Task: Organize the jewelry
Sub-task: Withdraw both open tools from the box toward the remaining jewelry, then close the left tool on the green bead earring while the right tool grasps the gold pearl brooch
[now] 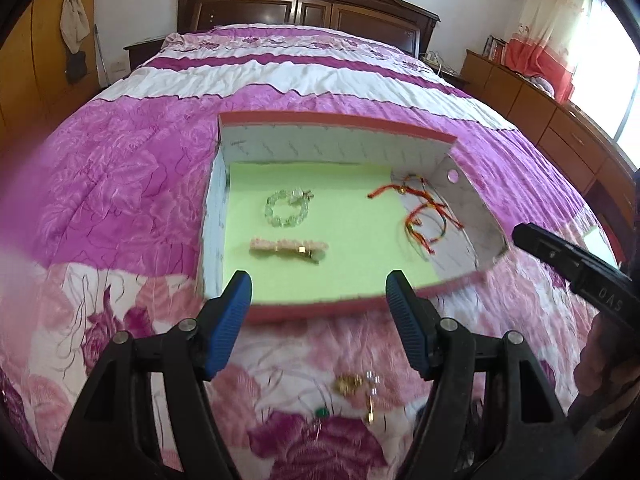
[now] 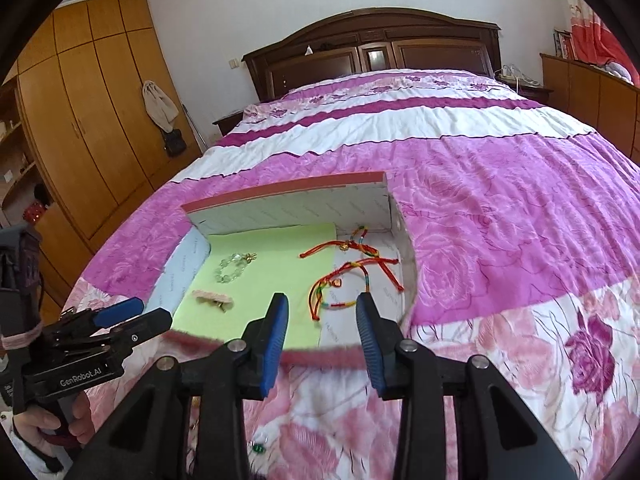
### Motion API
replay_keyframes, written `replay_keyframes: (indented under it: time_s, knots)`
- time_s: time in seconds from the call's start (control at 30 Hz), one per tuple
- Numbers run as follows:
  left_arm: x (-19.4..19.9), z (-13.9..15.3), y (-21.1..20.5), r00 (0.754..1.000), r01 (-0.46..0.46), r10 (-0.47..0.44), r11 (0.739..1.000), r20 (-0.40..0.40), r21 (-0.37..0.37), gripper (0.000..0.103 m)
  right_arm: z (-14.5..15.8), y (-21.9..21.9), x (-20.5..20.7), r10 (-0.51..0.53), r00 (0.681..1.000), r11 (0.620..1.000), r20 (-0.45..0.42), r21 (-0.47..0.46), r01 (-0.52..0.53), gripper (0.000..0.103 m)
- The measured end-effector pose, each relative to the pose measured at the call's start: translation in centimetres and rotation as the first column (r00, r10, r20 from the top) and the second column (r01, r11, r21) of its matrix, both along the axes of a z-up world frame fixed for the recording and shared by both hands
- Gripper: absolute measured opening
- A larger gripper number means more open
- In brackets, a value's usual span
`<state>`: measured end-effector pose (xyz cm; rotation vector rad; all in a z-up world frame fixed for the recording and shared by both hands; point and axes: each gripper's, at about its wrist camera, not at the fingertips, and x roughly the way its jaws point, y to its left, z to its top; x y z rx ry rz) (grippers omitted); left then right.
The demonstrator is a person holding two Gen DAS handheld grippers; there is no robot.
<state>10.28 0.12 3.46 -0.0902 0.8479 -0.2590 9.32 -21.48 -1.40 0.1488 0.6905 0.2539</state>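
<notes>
A shallow box with a red rim [image 1: 336, 120] [image 2: 288, 190] and a green liner lies on the bed. Inside it are a clear bead bracelet [image 1: 285, 208] [image 2: 232, 267], a pink hair clip [image 1: 288, 249] [image 2: 212, 299], a red string bracelet [image 1: 394, 190] [image 2: 340, 246] and a multi-coloured cord bracelet [image 1: 428, 224] [image 2: 340, 286]. My left gripper [image 1: 318, 284] hovers open above the box's near rim, nothing between its pads. My right gripper [image 2: 322, 300] is open over the near right part, above the cord bracelet, holding nothing. A gold trinket [image 1: 352, 384] and a green bead [image 1: 321, 412] [image 2: 260, 447] lie loose on the bedspread.
The pink flowered bedspread [image 2: 500, 200] stretches back to a dark wooden headboard [image 2: 384, 48]. A wardrobe [image 2: 92, 120] stands on the left and low cabinets [image 1: 540, 112] on the right. A hand [image 2: 40, 428] grips the left tool's handle.
</notes>
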Motion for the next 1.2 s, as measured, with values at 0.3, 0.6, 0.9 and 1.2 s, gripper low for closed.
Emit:
replay_keyframes:
  time_s: [0.3, 0.6, 0.9, 1.2]
  knots:
    - [-2.6, -1.2, 0.4, 0.999, 0.023, -0.022, 0.999, -0.036, 0.046, 0.062, -1.3, -1.9, -3.5, -0.008, 0.999, 1.0, -0.049, 0.003, 0.008, 0.04]
    - [-4.1, -2.9, -0.1, 0.996, 0.05, -0.041, 0.993, -0.082, 0.109, 0.061, -4.0, -3.3, -6.2, -0.03, 0.988, 0.999, -0.152, -0.023, 0.027, 0.04]
    - [-4.9, -4.9, -0.5, 0.99, 0.072, -0.054, 0.987, -0.128, 0.145, 0.036, -6.0, -3.5, -8.3, -0.026, 0.973, 0.999, -0.229, -0.05, 0.015, 0.04]
    - [-5.0, -6.1, -1.1, 0.987, 0.104, -0.081, 0.981, -0.138, 0.164, 0.021, -7.5, -3.6, -9.0, -0.036, 0.967, 0.997, -0.252, -0.069, 0.019, 0.041]
